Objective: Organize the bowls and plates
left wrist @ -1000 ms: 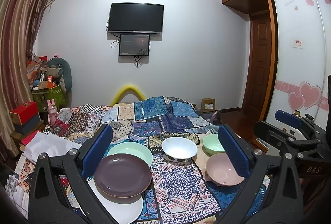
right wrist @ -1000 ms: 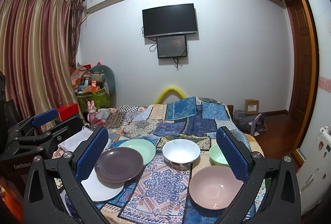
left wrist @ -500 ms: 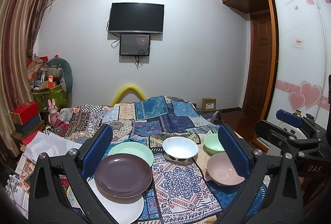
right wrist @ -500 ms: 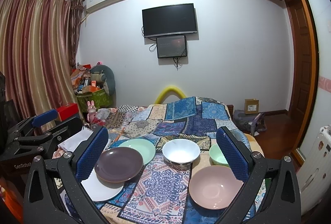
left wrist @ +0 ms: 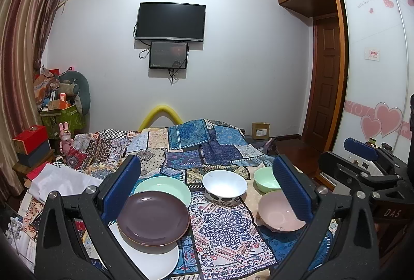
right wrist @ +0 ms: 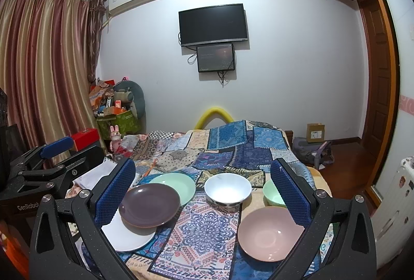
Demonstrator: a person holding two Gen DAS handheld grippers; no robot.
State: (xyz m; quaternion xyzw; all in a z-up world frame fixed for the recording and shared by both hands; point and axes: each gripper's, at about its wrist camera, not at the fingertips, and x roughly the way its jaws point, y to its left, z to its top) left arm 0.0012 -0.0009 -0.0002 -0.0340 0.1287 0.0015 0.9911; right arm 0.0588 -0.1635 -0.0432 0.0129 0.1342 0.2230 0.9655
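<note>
Radiator (right wrist: 396, 192) right wrist only | heart decals (left wrist: 383, 119) left wrist only

Your left gripper (left wrist: 207, 192) sits across the lower part of its own view, blue-padded fingers (left wrist: 121, 187) spread wide apart with nothing between them. Your right gripper (right wrist: 201, 192) is posed the same way in its view, jaws wide, pads (right wrist: 291, 192) bare. Each shows in the other's camera: the right at the right edge (left wrist: 362, 166), the left at the left edge (right wrist: 49, 163). Both are level, side by side.
</note>
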